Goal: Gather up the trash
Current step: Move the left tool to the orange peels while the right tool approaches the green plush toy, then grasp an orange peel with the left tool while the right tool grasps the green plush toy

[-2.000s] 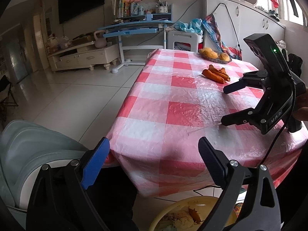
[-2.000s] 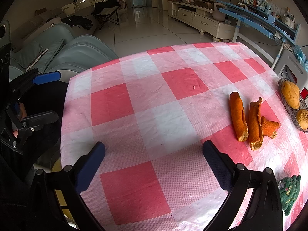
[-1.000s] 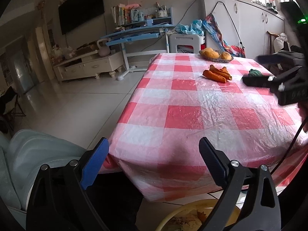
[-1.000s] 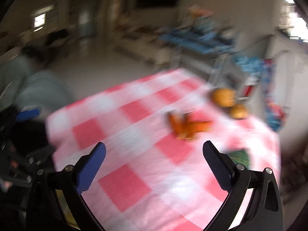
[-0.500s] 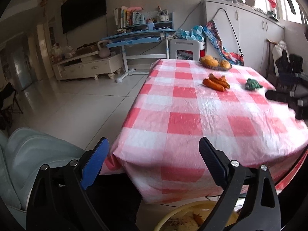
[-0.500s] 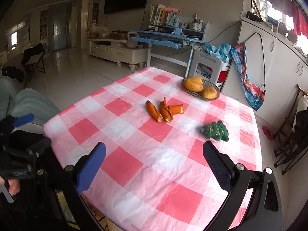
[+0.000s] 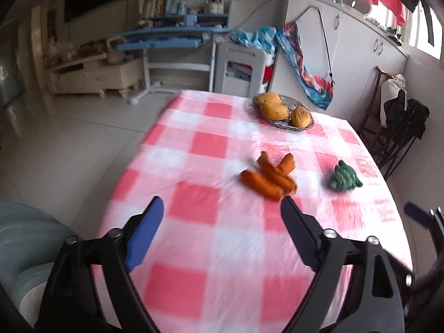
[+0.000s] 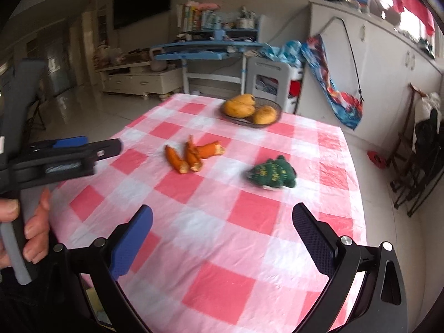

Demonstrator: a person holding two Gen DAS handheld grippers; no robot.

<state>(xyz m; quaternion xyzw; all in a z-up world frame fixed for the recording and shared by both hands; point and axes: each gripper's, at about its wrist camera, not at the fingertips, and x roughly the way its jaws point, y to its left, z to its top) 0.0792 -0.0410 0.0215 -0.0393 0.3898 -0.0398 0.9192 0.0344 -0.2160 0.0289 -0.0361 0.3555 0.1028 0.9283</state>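
While closing empty, left gripper (image 7: 222,230) tilts tableward.

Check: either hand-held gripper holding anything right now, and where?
Nothing held. Left hand-held gripper is closing on empty air; right hand-held gripper is open. Orange peels lie untouched.

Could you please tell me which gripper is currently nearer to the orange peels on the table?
Left, as far as I can judge. The left gripper is just short of the orange peels, jaws closing on nothing. The right gripper hangs further back over the tablecloth, open and empty.
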